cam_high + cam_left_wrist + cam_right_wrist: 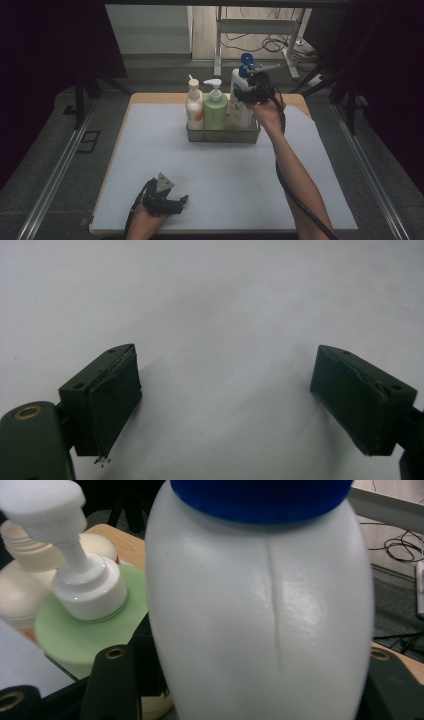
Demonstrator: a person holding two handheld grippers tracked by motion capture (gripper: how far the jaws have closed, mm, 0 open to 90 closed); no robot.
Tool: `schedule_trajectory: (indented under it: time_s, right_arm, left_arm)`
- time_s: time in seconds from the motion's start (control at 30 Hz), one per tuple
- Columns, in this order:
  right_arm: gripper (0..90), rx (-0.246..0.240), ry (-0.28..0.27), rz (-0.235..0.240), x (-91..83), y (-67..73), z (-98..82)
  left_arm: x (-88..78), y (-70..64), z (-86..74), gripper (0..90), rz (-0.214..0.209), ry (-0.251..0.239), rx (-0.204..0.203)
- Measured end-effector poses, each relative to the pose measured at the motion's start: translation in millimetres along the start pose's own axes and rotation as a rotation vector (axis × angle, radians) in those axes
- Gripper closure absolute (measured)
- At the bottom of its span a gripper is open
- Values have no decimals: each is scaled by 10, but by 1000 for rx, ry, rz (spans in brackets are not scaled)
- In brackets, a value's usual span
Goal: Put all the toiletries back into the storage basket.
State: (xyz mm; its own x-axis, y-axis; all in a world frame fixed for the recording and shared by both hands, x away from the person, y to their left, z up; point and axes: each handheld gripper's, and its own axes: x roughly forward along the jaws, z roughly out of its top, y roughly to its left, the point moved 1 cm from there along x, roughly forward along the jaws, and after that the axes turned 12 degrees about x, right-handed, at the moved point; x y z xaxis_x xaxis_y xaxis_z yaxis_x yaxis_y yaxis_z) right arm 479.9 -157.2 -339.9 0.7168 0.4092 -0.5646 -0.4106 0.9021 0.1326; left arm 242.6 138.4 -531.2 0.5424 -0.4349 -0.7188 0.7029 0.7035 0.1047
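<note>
Looking down from the high view, I see the wire basket [223, 134] near the table's far edge, and I take everything from it: the white bottle with the blue pump [241, 95] stands at its right end, the green pump bottle [215, 107] in its middle, the cream bottle [194, 106] at its left end. My right gripper [250, 92] sits against the white bottle, above the basket's right end. My left gripper [167, 200] rests well apart from the basket, on the grey mat [220, 170] near the table's front edge. In the left gripper view, the jaws stand wide apart over bare mat, nothing between them. In the right gripper view, the white bottle [260, 610] stands between my two jaws, its sides reaching both, so I read them as clamped on it; the green bottle [90, 630] is just beside it.
</note>
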Motion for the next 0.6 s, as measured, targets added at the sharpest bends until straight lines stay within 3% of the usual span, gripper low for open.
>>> schedule_trajectory:
  time_s: [0.13,0.6]
  right_arm:
    - [403,-4,11,-2,100,-1,-55]
    - [404,4,47,10,162,-83,-213]
  left_arm:
    - [-1,2,-1,124,0,1,1]
    - [-3,2,-1,124,-2,4,2]
